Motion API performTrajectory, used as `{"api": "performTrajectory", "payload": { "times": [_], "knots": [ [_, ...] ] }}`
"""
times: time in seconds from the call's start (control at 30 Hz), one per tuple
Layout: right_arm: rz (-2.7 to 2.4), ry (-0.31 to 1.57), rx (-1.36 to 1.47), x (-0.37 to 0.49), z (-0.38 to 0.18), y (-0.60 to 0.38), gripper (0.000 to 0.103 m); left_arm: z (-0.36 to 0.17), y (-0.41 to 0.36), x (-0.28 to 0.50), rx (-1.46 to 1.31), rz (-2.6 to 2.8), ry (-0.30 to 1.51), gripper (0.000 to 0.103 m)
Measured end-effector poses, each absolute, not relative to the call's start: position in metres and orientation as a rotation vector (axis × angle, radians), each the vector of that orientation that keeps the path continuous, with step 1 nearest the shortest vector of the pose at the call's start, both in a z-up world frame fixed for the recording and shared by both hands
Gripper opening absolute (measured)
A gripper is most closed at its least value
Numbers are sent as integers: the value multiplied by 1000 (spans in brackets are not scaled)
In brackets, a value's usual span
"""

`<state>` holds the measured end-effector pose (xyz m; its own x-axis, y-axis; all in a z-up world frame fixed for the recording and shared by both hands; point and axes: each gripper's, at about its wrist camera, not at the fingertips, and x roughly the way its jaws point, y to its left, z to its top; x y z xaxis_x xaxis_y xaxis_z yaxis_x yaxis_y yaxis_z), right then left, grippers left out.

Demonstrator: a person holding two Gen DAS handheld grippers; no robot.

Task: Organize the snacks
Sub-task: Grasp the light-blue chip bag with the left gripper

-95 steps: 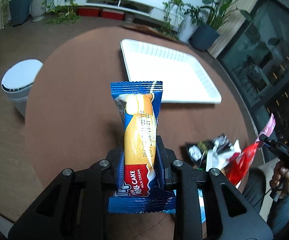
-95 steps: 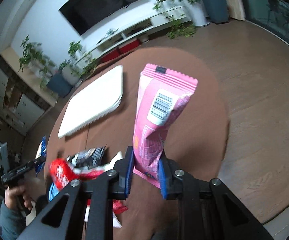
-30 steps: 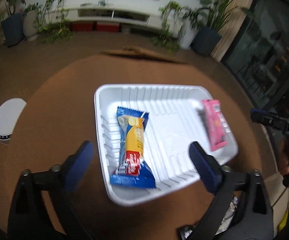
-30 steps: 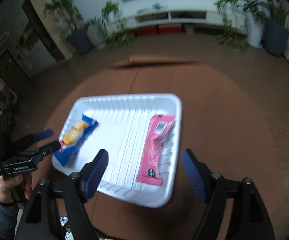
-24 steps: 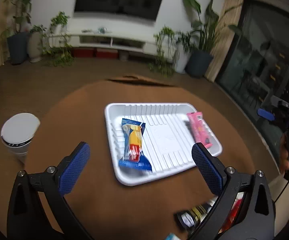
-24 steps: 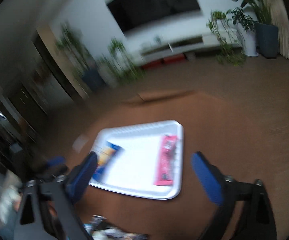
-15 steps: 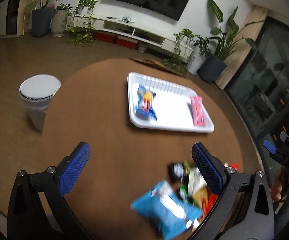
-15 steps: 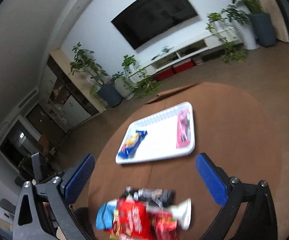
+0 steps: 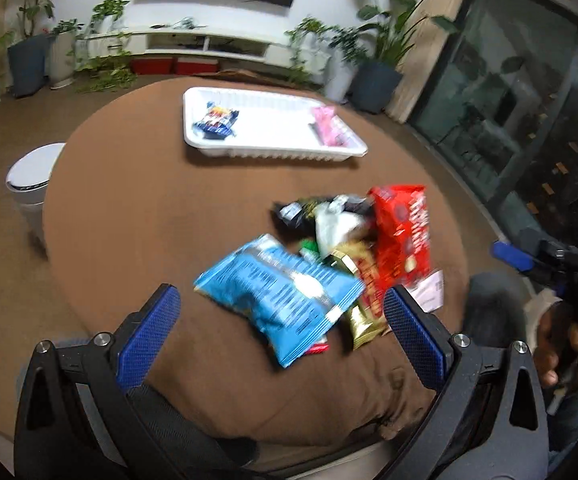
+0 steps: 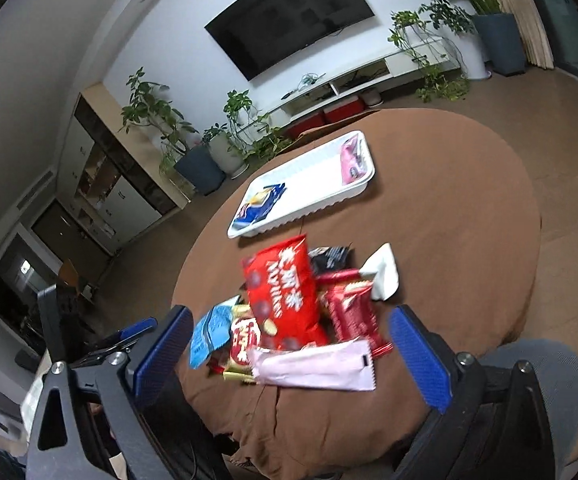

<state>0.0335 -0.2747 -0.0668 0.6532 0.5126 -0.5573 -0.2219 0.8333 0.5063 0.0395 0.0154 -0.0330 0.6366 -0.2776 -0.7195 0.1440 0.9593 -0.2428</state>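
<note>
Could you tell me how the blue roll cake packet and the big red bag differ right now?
The blue roll cake packet lies inside the white tray; the big red bag sits atop the loose pile outside it. The packet is slimmer, the bag broader. Neither is being gripped.

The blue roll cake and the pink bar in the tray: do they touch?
Apart. The left wrist view shows the roll cake and the pink bar at opposite ends of the tray, with bare white floor between them.
</note>
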Motion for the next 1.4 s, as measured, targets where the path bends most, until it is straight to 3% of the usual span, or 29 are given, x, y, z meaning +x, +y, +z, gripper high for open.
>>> {"api": "performTrajectory", "payload": {
  "times": [0.33,1.0,1.2,1.4],
  "knots": [
    [377,683,174,16,-64,-234,99,-50,6,54,-258,-162,975,103],
    [402,678,146,22,-71,-233,99,-78,9,118,-219,24,1159,102],
    [398,687,146,24,-73,-232,99,-78,29,118,-200,27,1148,83],
    [397,701,129,25,-73,-225,99,-87,36,123,-145,37,1186,82]
  ]
}}
